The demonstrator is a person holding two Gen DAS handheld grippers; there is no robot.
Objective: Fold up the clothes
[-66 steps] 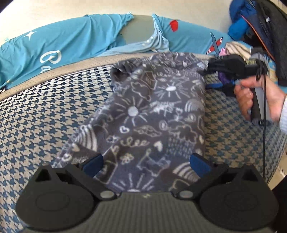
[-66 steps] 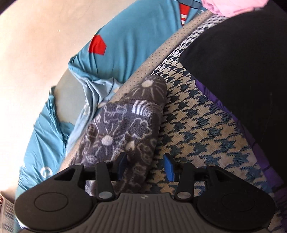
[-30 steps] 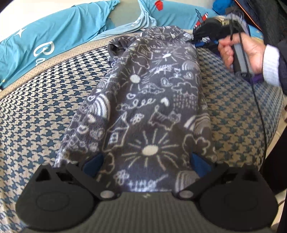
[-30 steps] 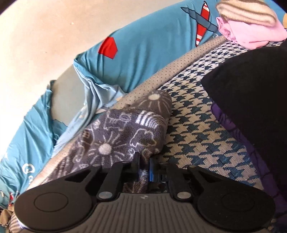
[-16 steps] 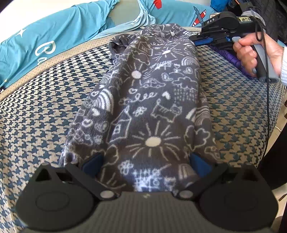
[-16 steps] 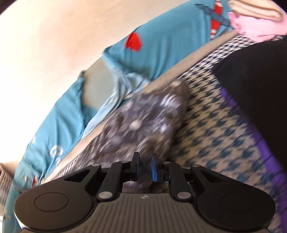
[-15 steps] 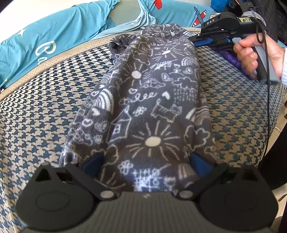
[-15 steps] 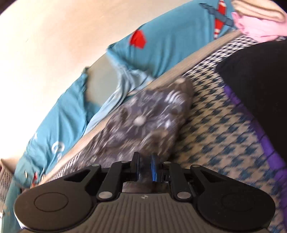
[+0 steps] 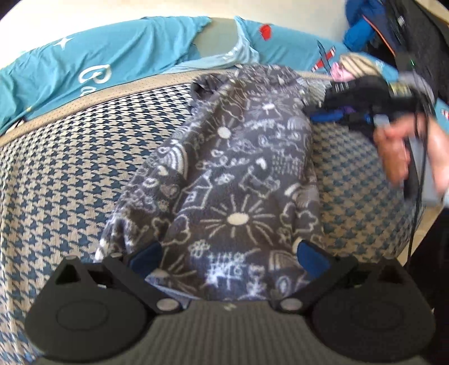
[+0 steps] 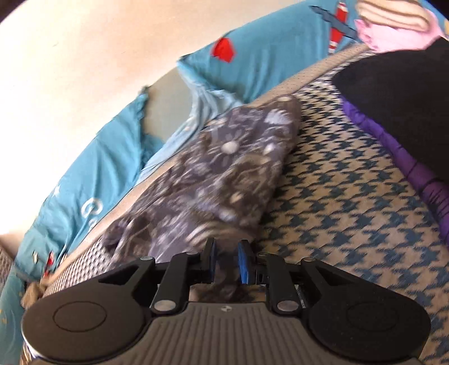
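Note:
A dark grey fleece garment (image 9: 233, 174) with white doodles lies lengthwise on the houndstooth bed cover (image 9: 70, 168). Its near end sits between the wide-spread fingers of my left gripper (image 9: 228, 257), which is open. At the garment's far right edge my right gripper (image 9: 317, 112) is held by a hand (image 9: 393, 151). In the right wrist view, the right gripper (image 10: 227, 255) has its jaws opening, with a fold of the garment (image 10: 224, 174) still pinched between the blue pads.
Teal bedding (image 9: 112, 56) runs along the wall behind the bed. A black garment (image 10: 393, 92) on a purple one (image 10: 415, 168) lies to the right, with pink and beige clothes (image 10: 393, 25) beyond. The bed's right edge (image 9: 407, 238) drops off.
The right gripper has moved nearer and rightward along the garment's edge, and its pads stand slightly further apart. The left gripper has drawn back a little, still spread wide.

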